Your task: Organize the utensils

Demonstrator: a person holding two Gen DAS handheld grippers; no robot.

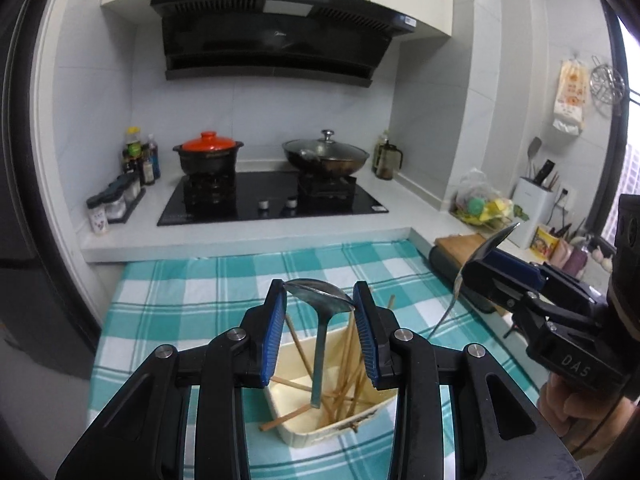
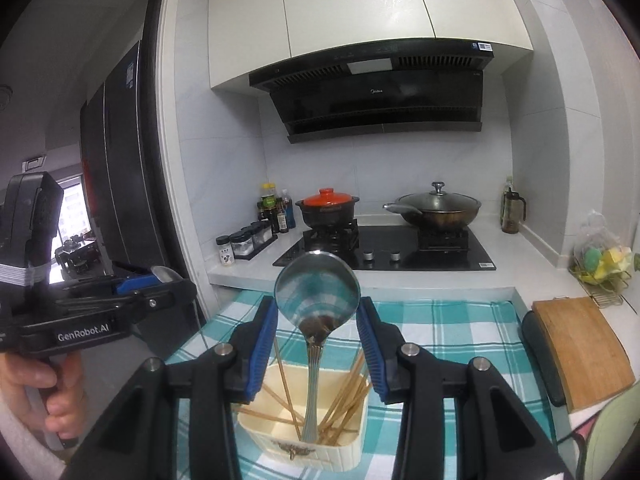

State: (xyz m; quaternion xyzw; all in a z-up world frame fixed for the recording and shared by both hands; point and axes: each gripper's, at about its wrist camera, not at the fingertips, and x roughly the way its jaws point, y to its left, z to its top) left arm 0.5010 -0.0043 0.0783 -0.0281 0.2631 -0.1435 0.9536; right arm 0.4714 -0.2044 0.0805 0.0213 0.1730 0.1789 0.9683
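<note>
Left wrist view: my left claw [image 1: 320, 300] clamps a steel spoon [image 1: 320, 300] by its bowl, handle hanging over the cream utensil box [image 1: 304, 436] of chopsticks [image 1: 344, 364] just below. Right wrist view: my right claw [image 2: 318, 312] grips a second spoon [image 2: 317, 296] by the bowl, above that same box on the checked tabletop [image 2: 460, 328].

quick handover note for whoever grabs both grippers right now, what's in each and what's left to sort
Left gripper: shut on a metal ladle-type spoon, gripped by the bowl, handle hanging over the cream box.
Right gripper: shut on a round metal spoon, also by the bowl.
Wooden chopsticks lie jumbled in the box on the checked cloth.
Done: both spoons lifted.
Left: place the spoons, sort the chopsticks.
</note>
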